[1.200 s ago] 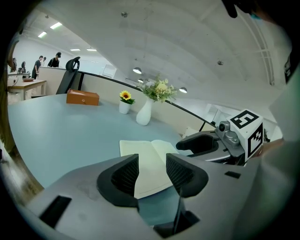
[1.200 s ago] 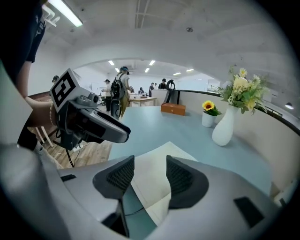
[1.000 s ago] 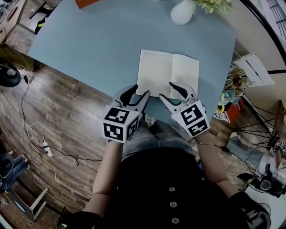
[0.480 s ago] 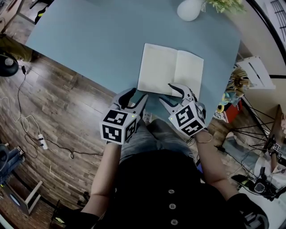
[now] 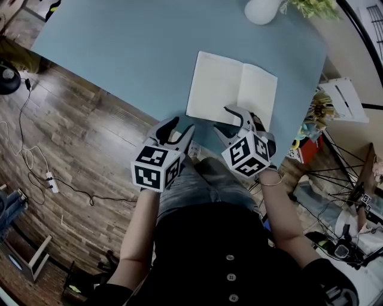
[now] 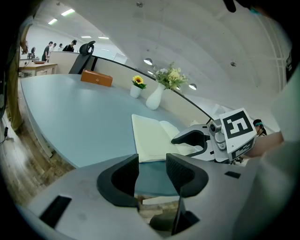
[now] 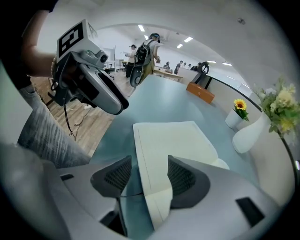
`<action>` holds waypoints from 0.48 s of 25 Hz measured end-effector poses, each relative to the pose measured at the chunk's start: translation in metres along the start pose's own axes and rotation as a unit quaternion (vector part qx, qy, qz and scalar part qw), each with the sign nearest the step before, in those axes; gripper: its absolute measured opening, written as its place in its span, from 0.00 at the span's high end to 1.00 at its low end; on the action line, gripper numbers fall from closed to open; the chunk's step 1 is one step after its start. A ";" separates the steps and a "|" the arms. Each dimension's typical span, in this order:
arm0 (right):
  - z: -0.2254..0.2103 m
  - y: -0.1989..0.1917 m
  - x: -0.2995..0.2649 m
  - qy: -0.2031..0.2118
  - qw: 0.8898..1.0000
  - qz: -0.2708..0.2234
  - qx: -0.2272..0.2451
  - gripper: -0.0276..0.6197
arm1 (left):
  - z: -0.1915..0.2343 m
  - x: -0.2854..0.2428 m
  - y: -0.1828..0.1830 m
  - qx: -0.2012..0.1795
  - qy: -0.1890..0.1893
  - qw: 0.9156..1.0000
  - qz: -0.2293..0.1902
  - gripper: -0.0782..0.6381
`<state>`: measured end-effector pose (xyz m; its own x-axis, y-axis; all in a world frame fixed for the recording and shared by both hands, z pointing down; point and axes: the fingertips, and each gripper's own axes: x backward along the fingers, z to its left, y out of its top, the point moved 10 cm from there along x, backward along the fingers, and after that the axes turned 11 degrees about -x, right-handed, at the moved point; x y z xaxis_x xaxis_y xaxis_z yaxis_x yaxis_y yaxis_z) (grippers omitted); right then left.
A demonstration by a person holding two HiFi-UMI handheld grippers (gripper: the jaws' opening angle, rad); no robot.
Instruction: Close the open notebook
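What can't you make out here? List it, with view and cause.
Head view: near right corner of the notebook, behind the right gripper.
Head view: vase, cut off by the top edge.
Left gripper view: distant people, too small.

- No words, brands or numbers can be read anywhere.
- The notebook pages look blank.
- The marker cubes carry only black-and-white square patterns.

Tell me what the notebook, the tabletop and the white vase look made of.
Notebook: matte cream paper, pages bowing at the spine. Tabletop: smooth blue-grey laminate or painted board, probably; even soft sheen. Vase: likely glazed white ceramic, smooth and rounded.
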<state>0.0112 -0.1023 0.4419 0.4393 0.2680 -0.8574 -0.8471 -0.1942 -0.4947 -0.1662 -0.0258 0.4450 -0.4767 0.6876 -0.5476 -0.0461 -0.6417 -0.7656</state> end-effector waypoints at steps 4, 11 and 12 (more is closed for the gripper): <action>0.000 0.001 -0.009 0.004 1.000 0.015 0.015 0.59 | 0.002 -0.001 -0.004 0.006 0.001 1.000 0.000 0.64; -0.003 0.003 -0.015 0.010 0.998 0.028 0.049 0.61 | 0.006 -0.001 -0.008 0.007 0.004 1.000 0.000 0.64; -0.003 0.003 -0.015 0.012 0.998 0.027 0.052 0.61 | 0.007 -0.002 -0.008 0.008 0.004 1.000 0.001 0.64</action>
<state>0.0029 -0.1099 0.4525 0.3989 0.2363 -0.8860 -0.8956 -0.1073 -0.4318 -0.1710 -0.0243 0.4538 -0.4693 0.6896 -0.5515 -0.0590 -0.6477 -0.7596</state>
